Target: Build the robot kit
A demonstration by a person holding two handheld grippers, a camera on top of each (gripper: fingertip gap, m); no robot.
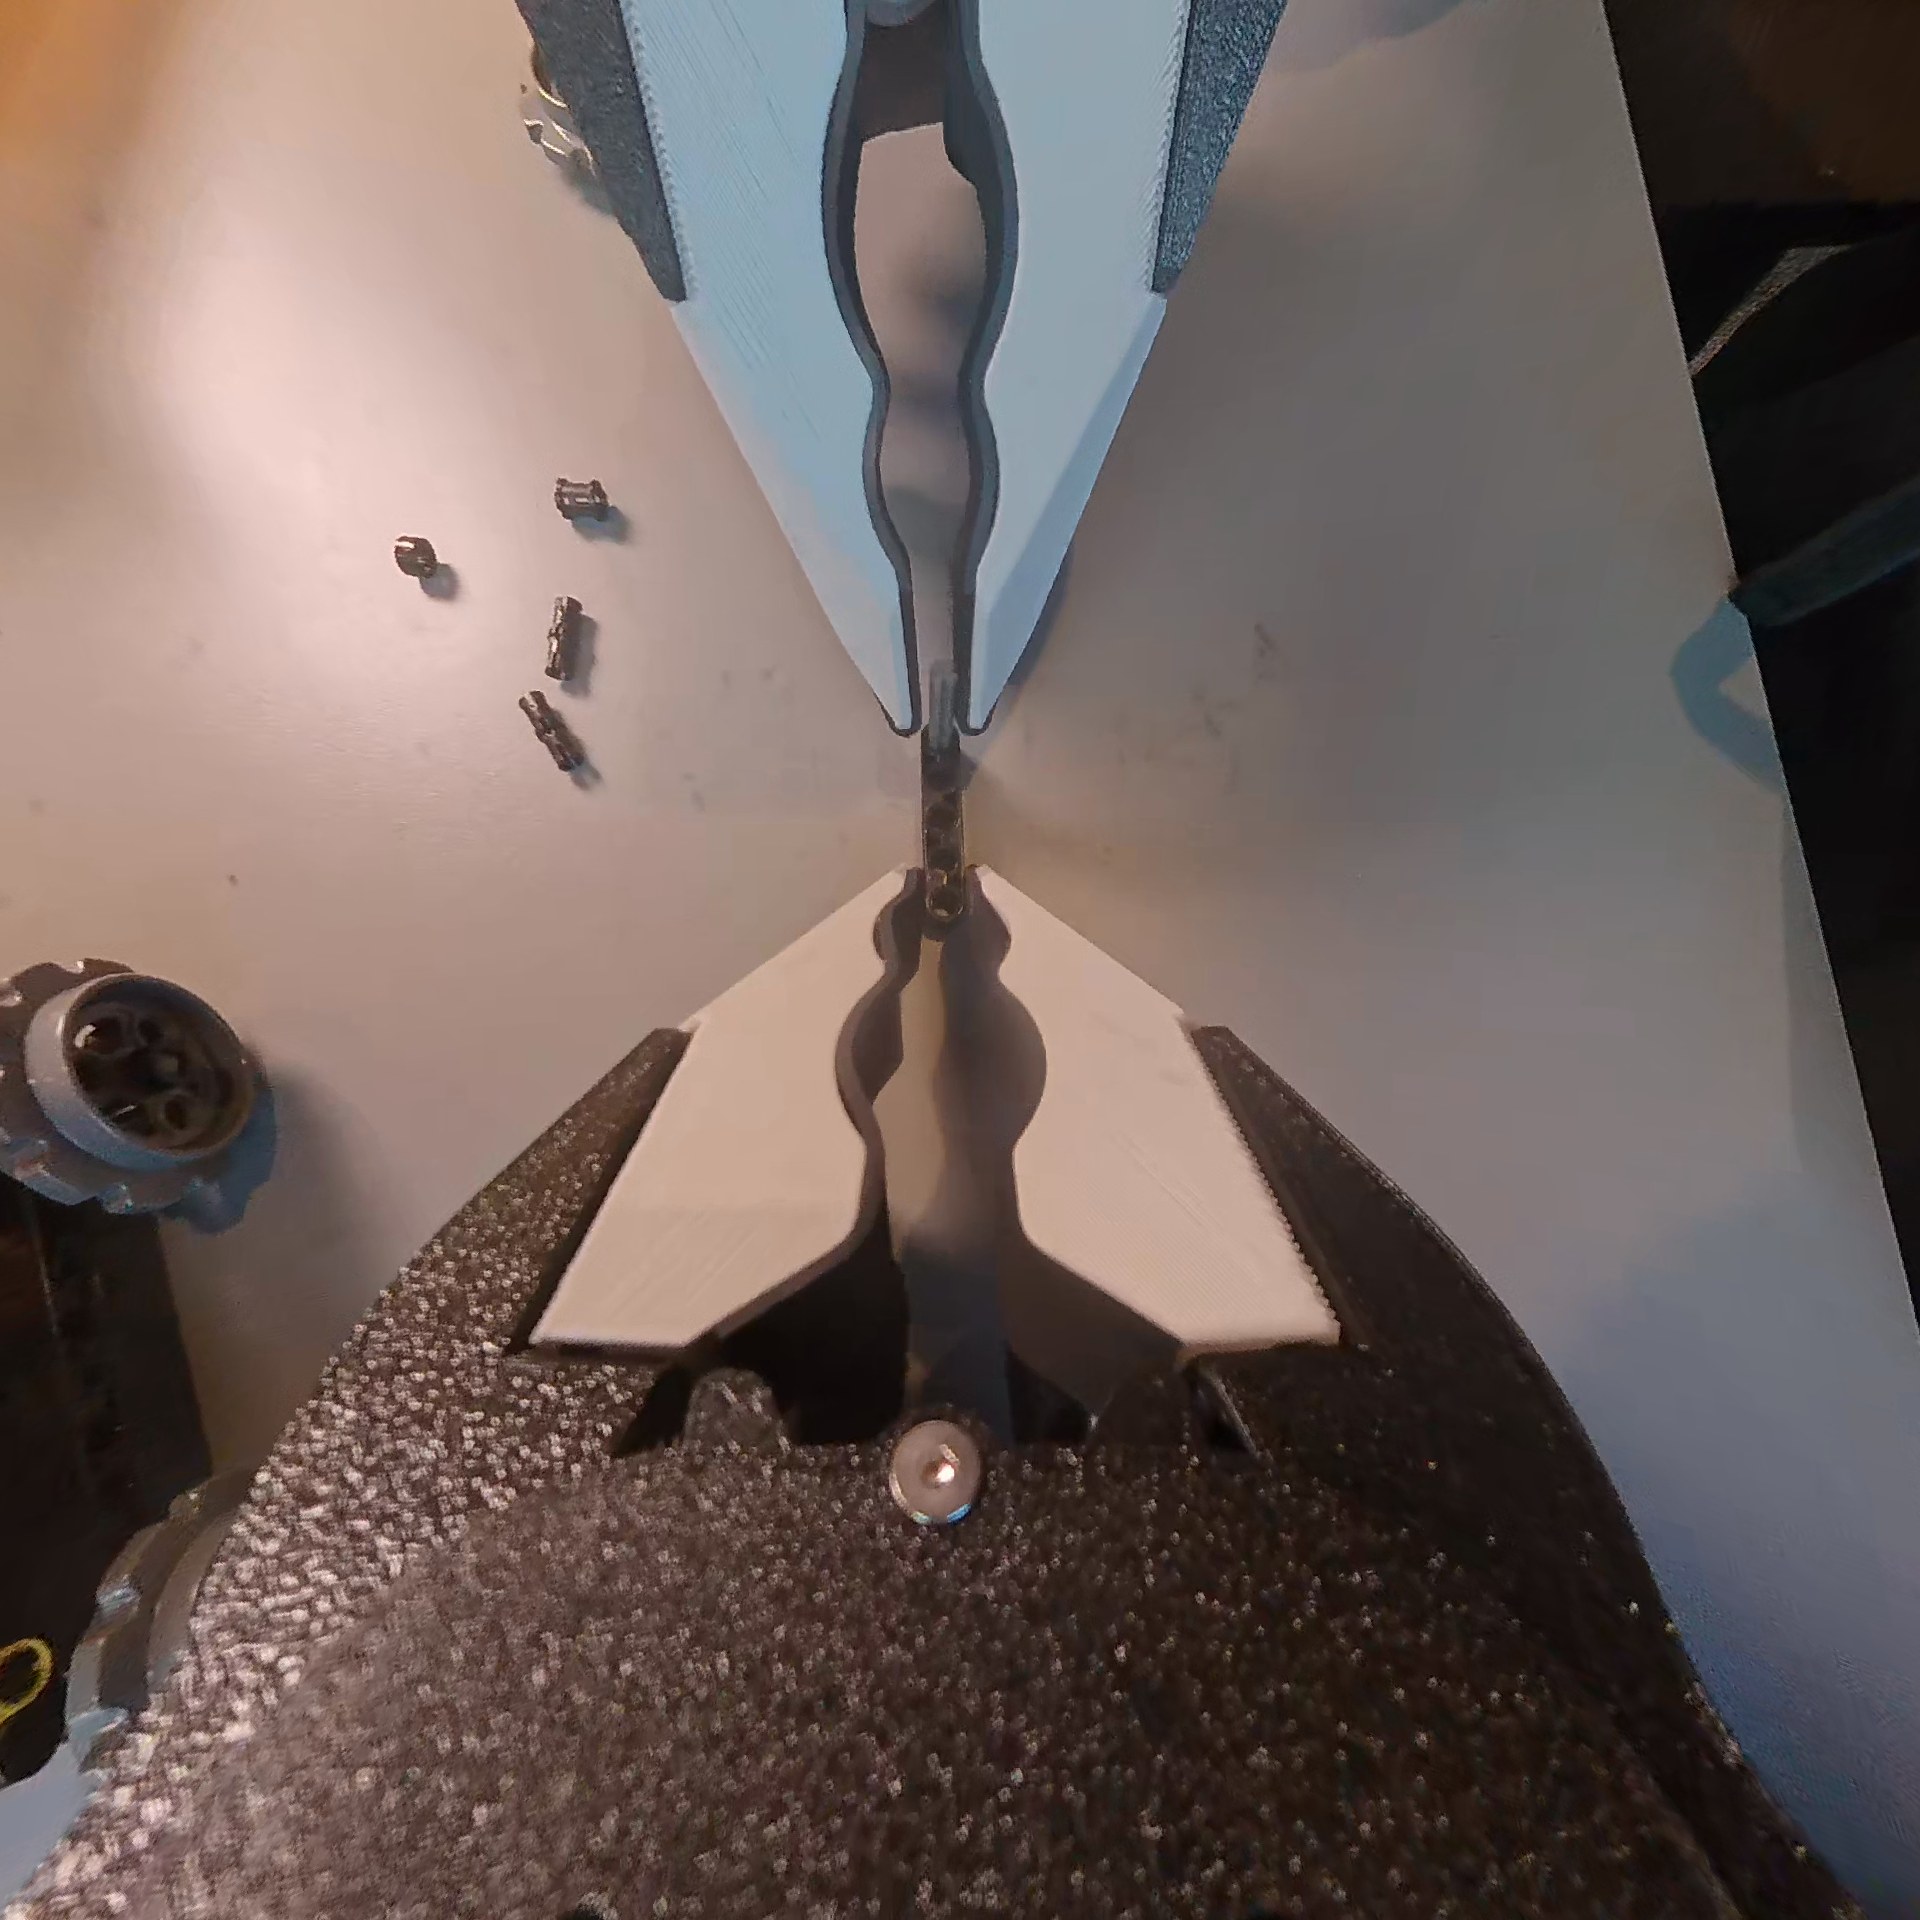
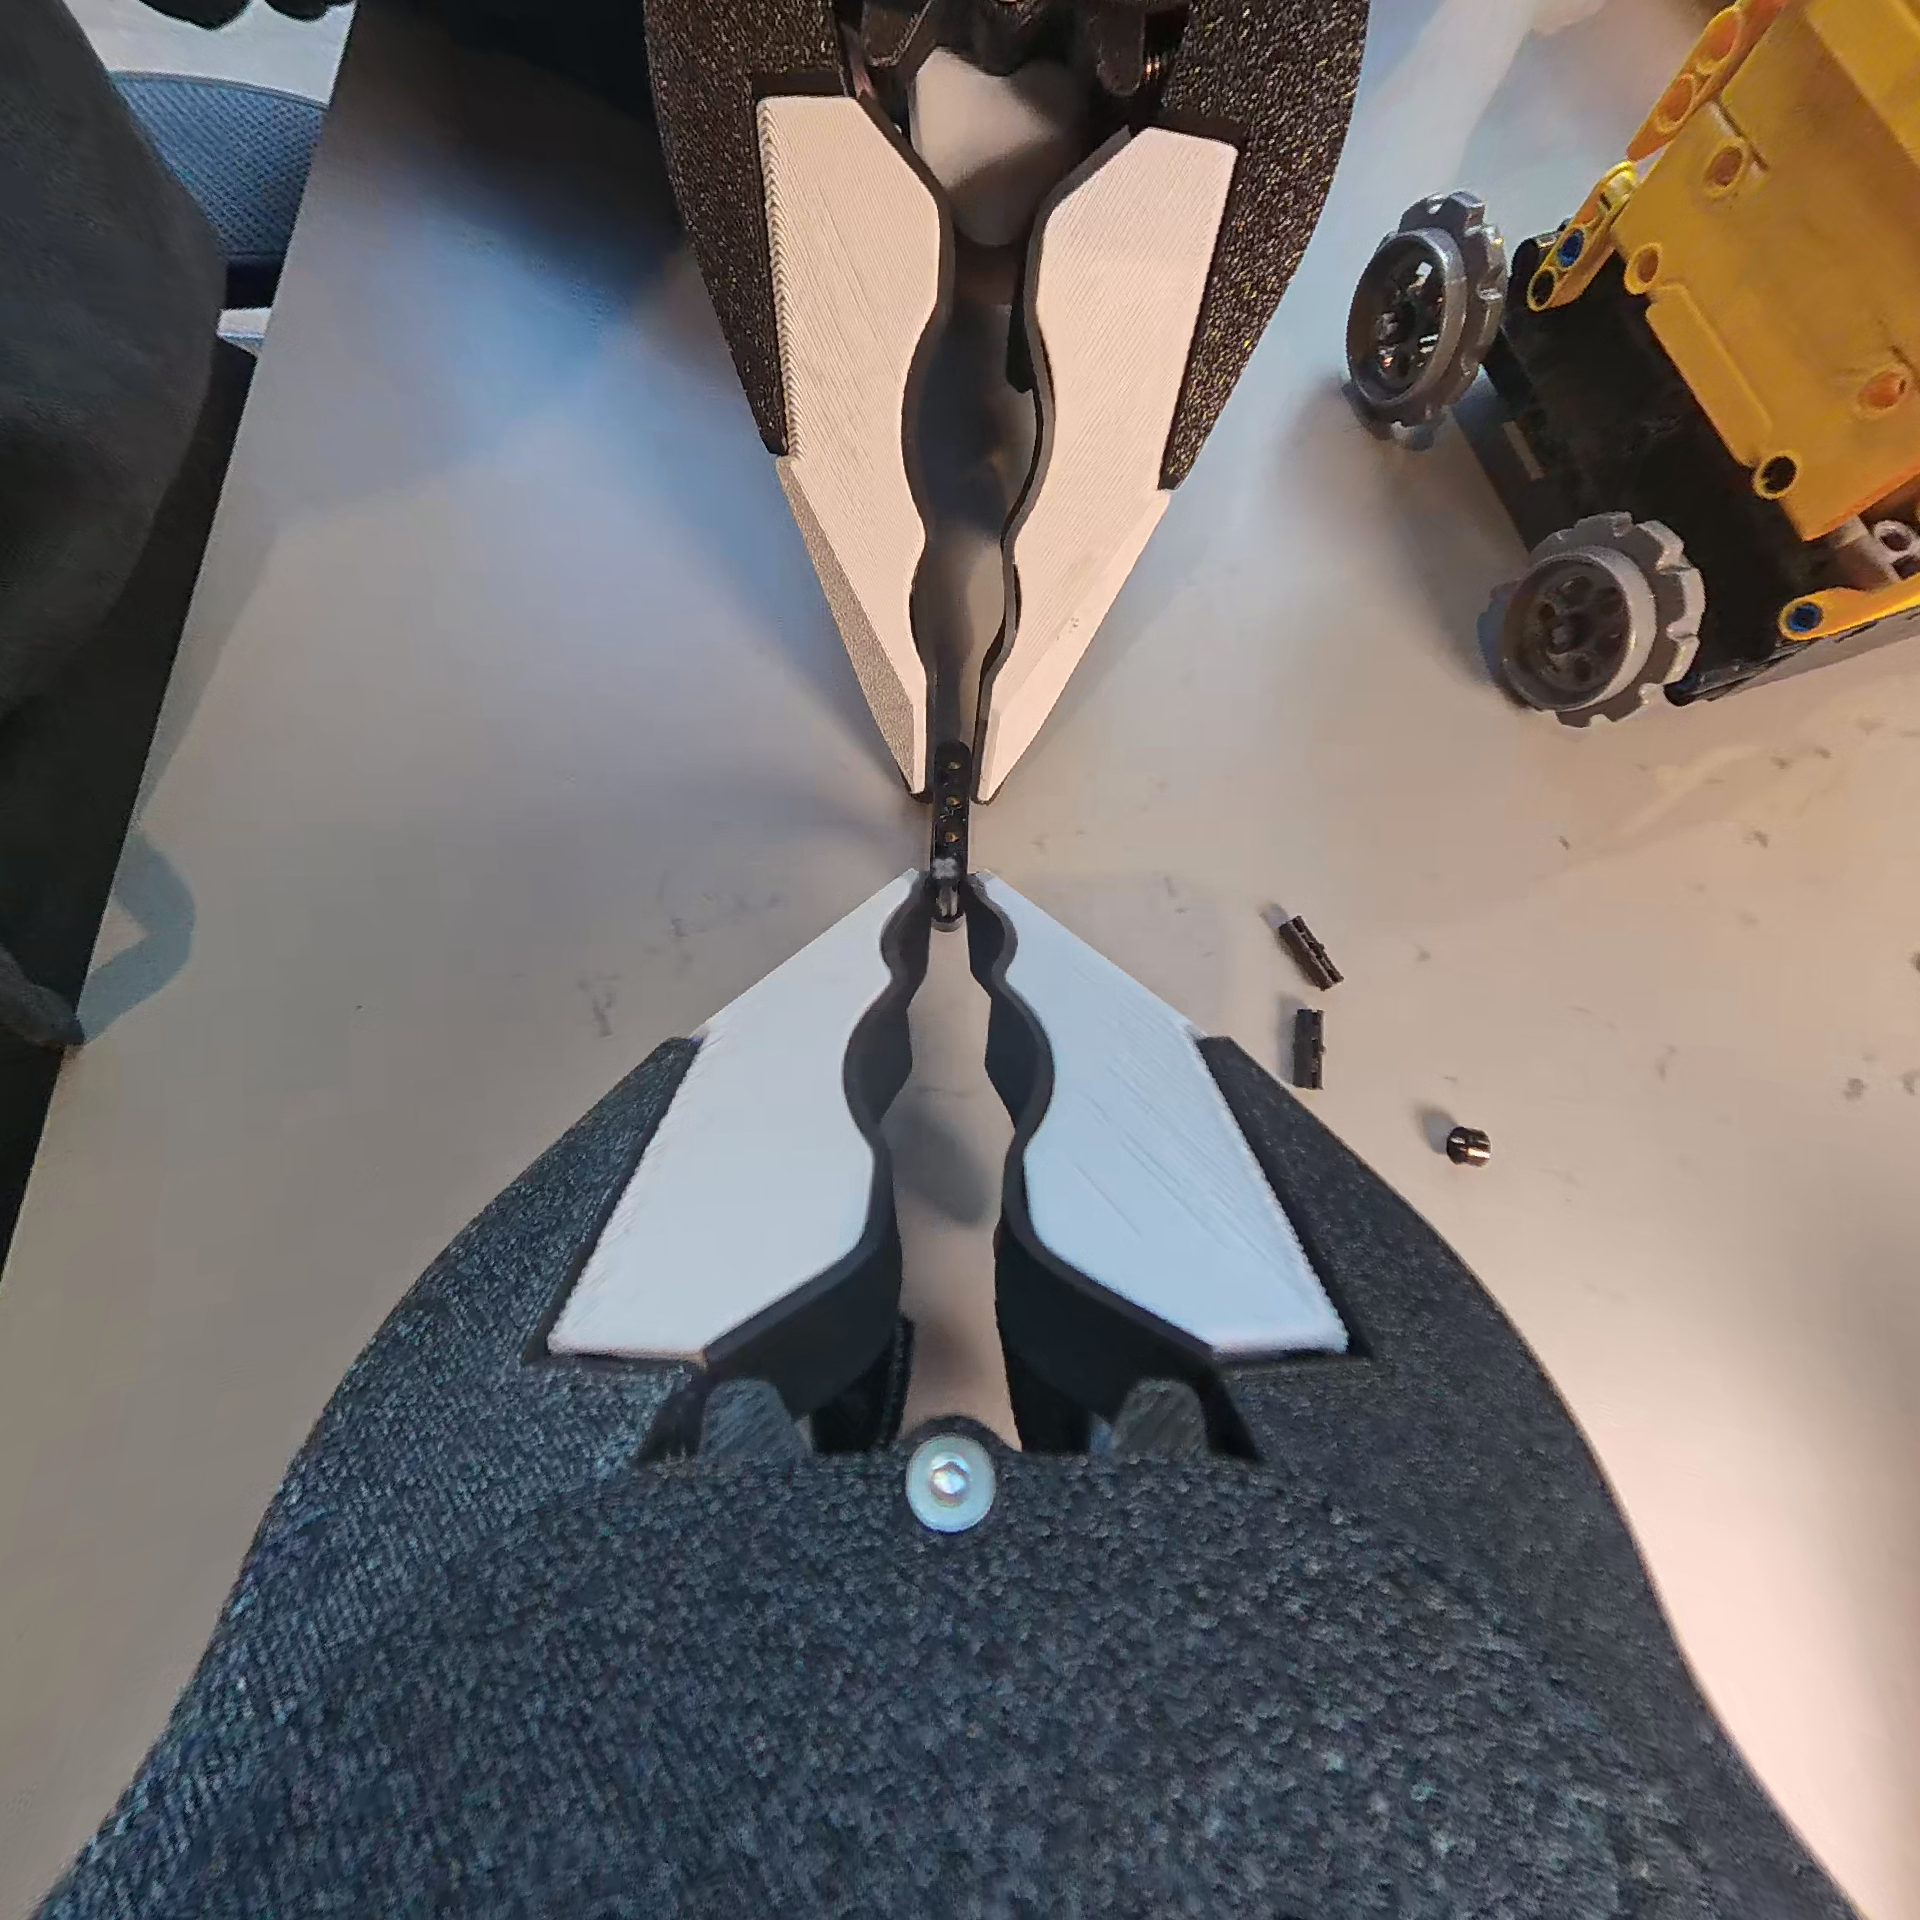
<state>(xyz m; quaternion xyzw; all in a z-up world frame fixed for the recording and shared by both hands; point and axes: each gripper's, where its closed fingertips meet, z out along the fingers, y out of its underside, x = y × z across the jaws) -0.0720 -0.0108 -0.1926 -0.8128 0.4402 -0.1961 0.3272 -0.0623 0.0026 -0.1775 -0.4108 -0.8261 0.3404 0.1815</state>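
Observation:
My left gripper (image 1: 943,899) is shut on the near end of a thin black beam with holes (image 1: 943,821) and holds it above the white table (image 1: 1351,623). My right gripper (image 1: 943,722) faces it from the far side and is shut on a small grey pin (image 1: 943,698), which touches the beam's far end. In the right wrist view, my right gripper (image 2: 945,896) pinches the grey pin (image 2: 945,906) at its tips. The beam (image 2: 950,805) sticks out of the left gripper (image 2: 950,792) opposite.
Several small black pins (image 1: 561,634) lie on the table left of the grippers; they also show in the right wrist view (image 2: 1309,1044). A yellow and black brick vehicle (image 2: 1745,312) with grey wheels (image 2: 1590,629) stands at the back right. The table edge (image 2: 260,468) runs on the left. My two grippers' fingertips are within a few centimetres of each other.

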